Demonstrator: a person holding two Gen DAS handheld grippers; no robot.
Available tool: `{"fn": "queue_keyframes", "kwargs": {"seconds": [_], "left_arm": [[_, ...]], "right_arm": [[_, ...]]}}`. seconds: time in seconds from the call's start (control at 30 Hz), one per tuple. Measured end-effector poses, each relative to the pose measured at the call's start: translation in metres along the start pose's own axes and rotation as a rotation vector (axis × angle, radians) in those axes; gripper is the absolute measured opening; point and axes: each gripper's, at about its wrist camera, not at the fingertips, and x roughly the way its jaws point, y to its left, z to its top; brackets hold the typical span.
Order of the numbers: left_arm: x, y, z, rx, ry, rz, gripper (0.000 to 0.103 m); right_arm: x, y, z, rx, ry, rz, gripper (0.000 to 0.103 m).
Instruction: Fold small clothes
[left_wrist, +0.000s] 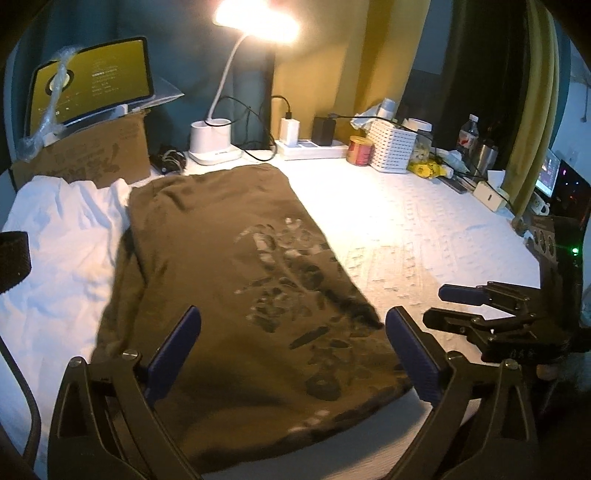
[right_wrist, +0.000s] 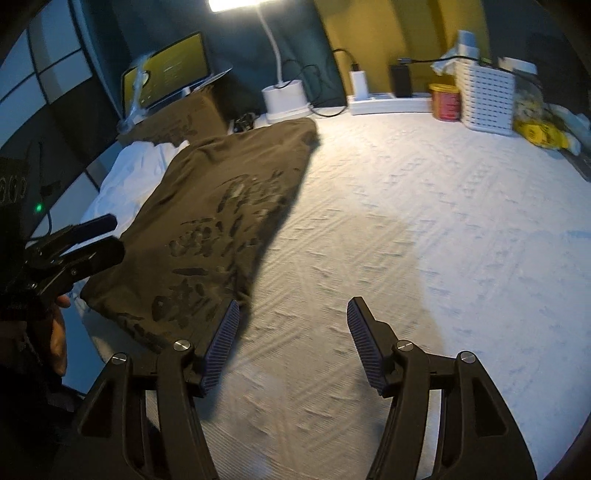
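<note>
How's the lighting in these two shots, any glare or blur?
Left wrist view: the desk lamp blows out to white glare, and the brown shirt looks soft. Right wrist view: a broad shadow falls across the white bedspread, whose weave smears near the fingers.

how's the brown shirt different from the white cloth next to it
The brown shirt is dark olive-brown with a printed graphic; the white cloth is plain. The shirt lies fairly flat in a long folded strip; the cloth is rumpled. The shirt's edge overlaps the cloth. Both rest on the white textured table cover.
</note>
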Motion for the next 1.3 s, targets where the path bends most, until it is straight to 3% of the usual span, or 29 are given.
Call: {"fn": "queue_keyframes", "kwargs": {"seconds": [0.3, 0.73, 1.3], "left_arm": [[0.001, -0.032, 0.001, 0.031, -0.008, -0.050, 0.101], [-0.009, -0.076, 0.015, 0.125, -0.071, -0.051, 0.102], [-0.056, -0.108, 0.043, 0.235, -0.336, -0.037, 0.102]], "right_arm": [[-0.031, -0.032, -0.003, 0.046, -0.061, -0.063, 0.065], [-0.074, -0.059, 0.003, 0.069, -0.152, -0.164, 0.065], [-0.134, -0.054, 0.025, 0.025, -0.285, -0.254, 0.065]]}}
